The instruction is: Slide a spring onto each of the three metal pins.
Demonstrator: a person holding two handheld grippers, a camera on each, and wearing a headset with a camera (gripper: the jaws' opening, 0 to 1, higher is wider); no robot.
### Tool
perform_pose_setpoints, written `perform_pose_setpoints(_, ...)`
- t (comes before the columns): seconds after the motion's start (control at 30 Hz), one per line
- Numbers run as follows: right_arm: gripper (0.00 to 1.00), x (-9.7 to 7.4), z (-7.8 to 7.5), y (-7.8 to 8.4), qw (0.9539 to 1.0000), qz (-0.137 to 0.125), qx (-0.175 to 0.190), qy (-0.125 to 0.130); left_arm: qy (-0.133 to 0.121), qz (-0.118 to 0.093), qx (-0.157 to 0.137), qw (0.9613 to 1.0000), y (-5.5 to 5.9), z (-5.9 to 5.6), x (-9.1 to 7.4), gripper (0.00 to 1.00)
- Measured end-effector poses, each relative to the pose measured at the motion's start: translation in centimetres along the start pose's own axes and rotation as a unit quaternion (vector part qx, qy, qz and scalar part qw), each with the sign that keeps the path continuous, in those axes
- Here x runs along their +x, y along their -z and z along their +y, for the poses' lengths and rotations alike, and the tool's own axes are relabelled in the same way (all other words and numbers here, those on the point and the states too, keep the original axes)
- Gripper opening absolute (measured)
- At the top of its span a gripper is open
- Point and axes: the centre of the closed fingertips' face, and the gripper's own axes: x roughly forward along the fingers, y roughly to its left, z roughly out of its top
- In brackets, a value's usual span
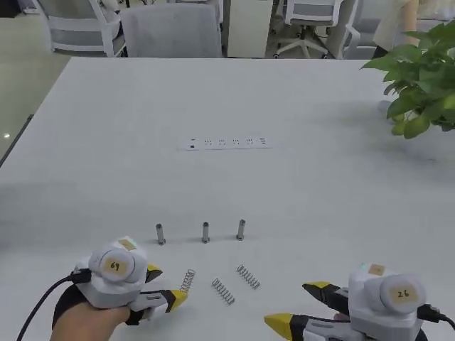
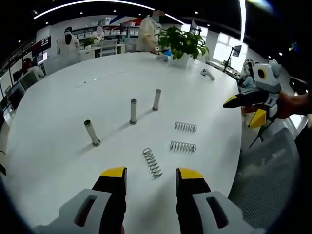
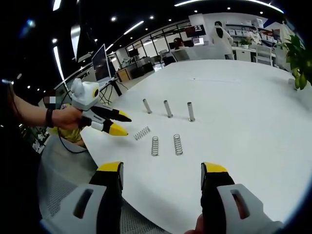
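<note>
Your yellow-tipped left gripper sat spread, just beside the leftmost of three coiled wire springs lying flat on the smooth white table. Behind them, three polished metal pins stood upright. Your right gripper gaped empty.

The desk is smooth, matt white. The left pin, middle pin and right pin are dull grey metal with smooth sides. The left spring, middle spring and right spring are thin bright wire. At the lower corners of the head view, the left gripper and right gripper have matt white plastic shells and black, yellow-tipped jaws. The plant at upper right has glossy leaves.
</note>
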Motion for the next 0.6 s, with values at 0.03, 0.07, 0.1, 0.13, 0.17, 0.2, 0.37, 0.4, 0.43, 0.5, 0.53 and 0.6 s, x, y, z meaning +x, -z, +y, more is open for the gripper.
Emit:
perform_pose_setpoints(0.03, 0.63, 0.0, -0.1, 0.0, 1.0, 0.0, 0.001, 0.0, 0.0, 0.003, 0.001, 1.0, 0.0, 0.0, 0.1, 0.34)
perform_pose_setpoints(0.07, 0.63, 0.0, -0.1, 0.0, 1.0, 0.0, 0.001, 0.0, 0.0, 0.004, 0.0, 1.0, 0.0, 0.0, 0.2, 0.34)
perform_pose_setpoints(0.1, 0.63, 0.0, -0.1, 0.1, 1.0, 0.0, 0.001, 0.0, 0.0, 0.006, -0.001, 1.0, 0.0, -0.1, 0.3, 0.34)
perform_pose_setpoints(0.13, 0.63, 0.0, -0.1, 0.1, 1.0, 0.0, 0.002, 0.0, -0.001, 0.009, -0.002, 1.0, 0.0, -0.1, 0.4, 0.33)
perform_pose_setpoints(0.17, 0.63, 0.0, -0.1, 0.1, 1.0, 0.0, 0.002, 0.0, -0.002, 0.011, -0.002, 0.9999, 0.0, 0.0, 0.5, 0.32)
perform_pose_setpoints(0.2, 0.63, 0.1, -0.2, 0.1, 1.0, 0.0, 0.003, 0.0, -0.002, 0.014, -0.004, 0.9999, 0.0, 0.1, 0.6, 0.32)
perform_pose_setpoints(0.37, 0.63, 0.2, -0.2, 0.3, 1.0, 0.002, 0.005, -0.002, -0.009, 0.034, -0.013, 0.9993, 0.2, 0.2, 1.3, 0.27)
perform_pose_setpoints(0.4, 0.63, 0.2, -0.2, 0.3, 1.0, 0.002, 0.006, -0.003, -0.009, 0.035, -0.016, 0.9992, 0.1, 0.2, 1.4, 0.26)
perform_pose_setpoints(0.43, 0.63, 0.3, -0.2, 0.4, 1.0, 0.002, 0.007, -0.003, -0.011, 0.039, -0.017, 0.999, 0.1, 0.2, 1.5, 0.26)
perform_pose_setpoints(0.5, 0.63, 0.3, -0.1, 0.5, 1.0, 0.003, 0.007, -0.004, -0.012, 0.047, -0.019, 0.9987, 0.1, 0.2, 1.8, 0.24)
perform_pose_setpoints(0.53, 0.63, 0.3, -0.1, 0.5, 1.0, 0.003, 0.008, -0.005, -0.011, 0.05, -0.021, 0.9985, 0.1, 0.1, 1.9, 0.23)
perform_pose_setpoints(0.6, 0.63, 0.4, -0.1, 0.5, 1.0, 0.004, 0.007, -0.005, -0.014, 0.061, -0.022, 0.9978, 0.3, 0.0, 2.2, 0.23)
